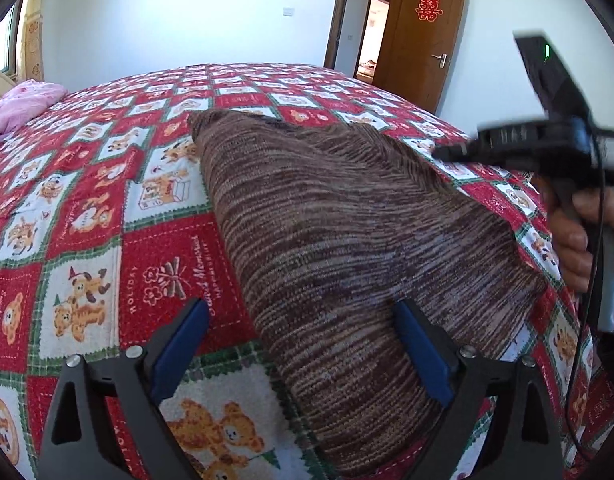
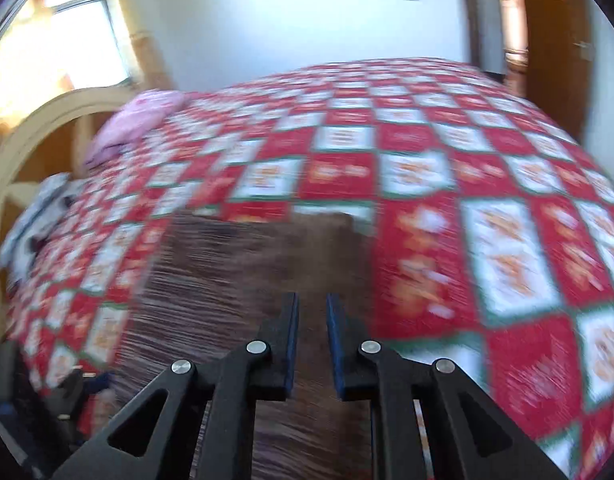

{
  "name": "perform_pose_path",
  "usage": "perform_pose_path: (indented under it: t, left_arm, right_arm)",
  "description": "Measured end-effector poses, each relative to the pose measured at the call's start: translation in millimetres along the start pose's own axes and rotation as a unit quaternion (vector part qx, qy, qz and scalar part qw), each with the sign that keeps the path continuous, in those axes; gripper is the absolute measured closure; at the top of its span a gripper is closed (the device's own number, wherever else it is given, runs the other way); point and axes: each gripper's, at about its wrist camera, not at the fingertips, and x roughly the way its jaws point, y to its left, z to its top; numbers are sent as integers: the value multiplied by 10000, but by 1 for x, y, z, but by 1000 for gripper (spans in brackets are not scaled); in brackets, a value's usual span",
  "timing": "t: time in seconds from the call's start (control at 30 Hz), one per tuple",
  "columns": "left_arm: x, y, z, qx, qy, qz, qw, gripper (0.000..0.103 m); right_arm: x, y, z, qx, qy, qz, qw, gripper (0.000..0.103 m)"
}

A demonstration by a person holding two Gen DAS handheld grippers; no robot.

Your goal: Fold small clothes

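Observation:
A brown striped knit garment (image 1: pixel 327 232) lies folded in a long shape on the red and white bear-print bedspread (image 1: pixel 107 208). My left gripper (image 1: pixel 303 310) stands wide open low over its near end: the right finger is over the knit, the left finger over the bedspread. In the blurred right wrist view the same garment (image 2: pixel 235 264) lies under my right gripper (image 2: pixel 312 302), whose pads stand a narrow gap apart with nothing pinched between them. The right gripper (image 1: pixel 459 152) also shows from the side, held by a hand (image 1: pixel 575 236) above the garment's right edge.
A pink cloth (image 1: pixel 23 104) lies at the bed's far left by a curved headboard (image 2: pixel 23 148). A pale pile of clothing (image 2: pixel 39 216) sits on the left side of the bed. An open wooden door (image 1: pixel 427 40) stands behind the bed.

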Motion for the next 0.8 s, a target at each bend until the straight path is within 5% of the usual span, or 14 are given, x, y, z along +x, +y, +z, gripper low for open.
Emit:
perform_pose_path:
  t: [0.1,0.17,0.23,0.3,0.47,0.57,0.8]
  left_arm:
    - [1,-3,0,51,21,76,10000,5]
    - [1,-4,0,81,33,119,9999,4]
    - [1,-4,0,71,38,135,9999,3]
    - [2,-3,0,60,50,140,9999,3]
    - [3,-2,0,56,74,91,9999,1]
    - [5,-1,1,49,104,73,9999,0]
    - [9,-1,2,102,179,161,9997,0]
  right_arm:
    - [33,10,8,-204,462,259,9984,88]
    - [61,-10,12,36,755,-326,9966,87]
    - [64,-26,18,408,659,-155,9969,87]
    - [57,-27,24,550,535,-478,9959,87]
    - [40,12,13,-73,405,105,9991,80]
    - [59,22,-7,-602,595,-174,9963,81]
    - [47,-5,-6,-335,552,136,9978,82]
